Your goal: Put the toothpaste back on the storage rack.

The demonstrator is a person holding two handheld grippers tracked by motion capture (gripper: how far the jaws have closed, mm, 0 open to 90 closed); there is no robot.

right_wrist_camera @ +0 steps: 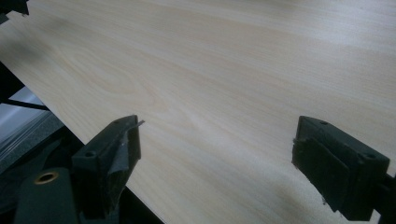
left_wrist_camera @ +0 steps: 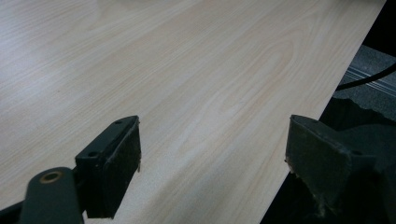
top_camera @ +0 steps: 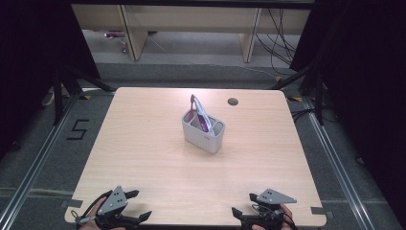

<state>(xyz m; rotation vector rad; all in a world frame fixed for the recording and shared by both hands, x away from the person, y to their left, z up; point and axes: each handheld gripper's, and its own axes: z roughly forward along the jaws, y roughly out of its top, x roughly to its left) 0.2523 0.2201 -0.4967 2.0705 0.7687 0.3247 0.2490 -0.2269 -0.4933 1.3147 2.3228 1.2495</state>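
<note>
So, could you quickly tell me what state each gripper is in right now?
Left gripper: open, holding nothing, over the table's near edge.
Right gripper: open, holding nothing.

The table looks like pale wood-grain laminate with a soft sheen; the grey caddy looks matt plastic.

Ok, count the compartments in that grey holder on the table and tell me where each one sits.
2. The grey plastic rectangular holder has a far-left compartment holding a pink-and-white packet, and a near-right compartment beside it. The packet may hide part of the divider.
</note>
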